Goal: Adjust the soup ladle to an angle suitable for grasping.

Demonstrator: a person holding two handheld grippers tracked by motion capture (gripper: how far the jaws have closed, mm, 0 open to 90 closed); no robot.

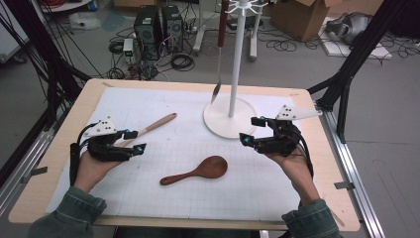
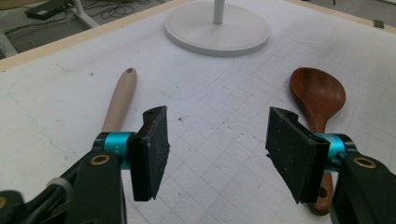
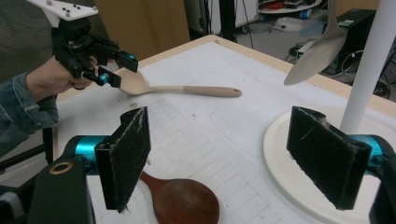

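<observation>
I can read no text, label, brand, number or sign from here. The white mat (image 1: 163,106) on the bench (image 1: 327,163) carries only a faint printed grid and thin pencilled outlines, no figures. The cardboard box (image 1: 302,15) on the floor at the far right shows no legible print, and the dark computer towers (image 1: 158,29) at the far left bear no readable marking.

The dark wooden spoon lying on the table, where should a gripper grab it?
Probably the thin handle of the dark wooden spoon, coming down from above. It lies flat on the white mat, and its bowl is wide and round while the handle is slim enough to fit between open jaws. The left gripper sits nearer the handle's end.
</observation>
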